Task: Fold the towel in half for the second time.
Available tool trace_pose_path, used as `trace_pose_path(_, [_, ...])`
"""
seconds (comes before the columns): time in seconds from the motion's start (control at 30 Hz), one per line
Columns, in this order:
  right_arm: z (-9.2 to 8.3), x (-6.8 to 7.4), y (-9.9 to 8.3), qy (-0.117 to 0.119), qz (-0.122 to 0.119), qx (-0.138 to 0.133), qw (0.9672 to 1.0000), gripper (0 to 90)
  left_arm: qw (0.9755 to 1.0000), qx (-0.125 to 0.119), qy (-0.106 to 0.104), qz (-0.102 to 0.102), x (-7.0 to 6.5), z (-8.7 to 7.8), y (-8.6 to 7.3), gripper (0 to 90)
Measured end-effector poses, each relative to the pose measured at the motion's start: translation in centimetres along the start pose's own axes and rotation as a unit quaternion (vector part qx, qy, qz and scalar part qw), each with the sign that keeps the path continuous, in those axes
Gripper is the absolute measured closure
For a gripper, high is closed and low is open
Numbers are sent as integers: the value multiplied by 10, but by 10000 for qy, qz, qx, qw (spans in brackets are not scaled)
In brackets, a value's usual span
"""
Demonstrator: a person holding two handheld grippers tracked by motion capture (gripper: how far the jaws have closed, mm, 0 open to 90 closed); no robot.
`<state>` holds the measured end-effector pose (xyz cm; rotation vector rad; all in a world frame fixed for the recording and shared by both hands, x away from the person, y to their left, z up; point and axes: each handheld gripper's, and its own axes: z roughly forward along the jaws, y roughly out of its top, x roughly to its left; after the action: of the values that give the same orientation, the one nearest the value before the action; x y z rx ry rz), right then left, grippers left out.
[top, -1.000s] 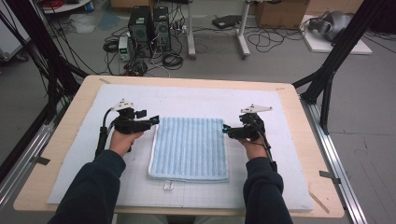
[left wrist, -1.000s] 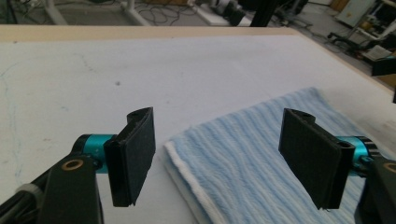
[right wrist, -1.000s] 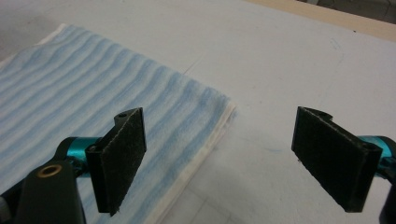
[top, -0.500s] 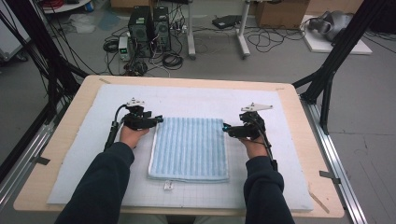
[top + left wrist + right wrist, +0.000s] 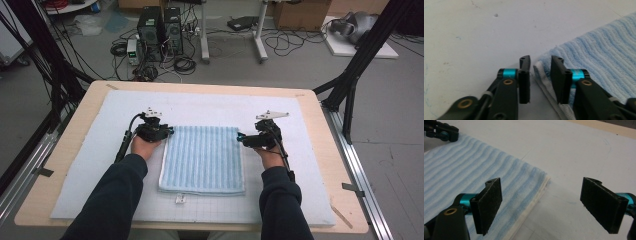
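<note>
- High view: folded blue striped towel point(image 5: 202, 159) is lying mid-mat, long axis running away from the person; left gripper point(image 5: 169, 131) and right gripper point(image 5: 241, 137) are flanking its far corners.
- Left gripper view: jaws have just been closing, now narrow, straddling the towel's white-hemmed corner point(image 5: 539, 70), not yet pinching.
- Right gripper view: jaws are standing wide around the opposite corner point(image 5: 543, 178).

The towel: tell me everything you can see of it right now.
The towel is light blue ribbed terry with a whitish hem, folded into a rectangle of stacked layers and lying flat on the white mat. A small white tag pokes out at its near edge. The left gripper has just been closing over its far left corner, hem between the jaws with a gap showing on one side. The right gripper straddles the far right corner, jaws wide open, not touching.
</note>
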<state>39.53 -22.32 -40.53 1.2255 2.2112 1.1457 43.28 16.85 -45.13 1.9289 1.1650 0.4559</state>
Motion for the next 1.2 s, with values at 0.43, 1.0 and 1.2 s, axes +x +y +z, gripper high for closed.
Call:
trace_pose_path(0.43, [35,-9,5,-57,159,407,9990,244,9999,-11,-155,-54,0,-3,1,863])
trace_pose_path(1.0, [65,-6,2,105,46,628,9980,535,9994,-116,-263,-174,0,-9,2,864])
trace_pose_path(1.2, [65,1,4,239,-252,664,9972,838,9989,-224,-333,-238,2,-13,3,865])
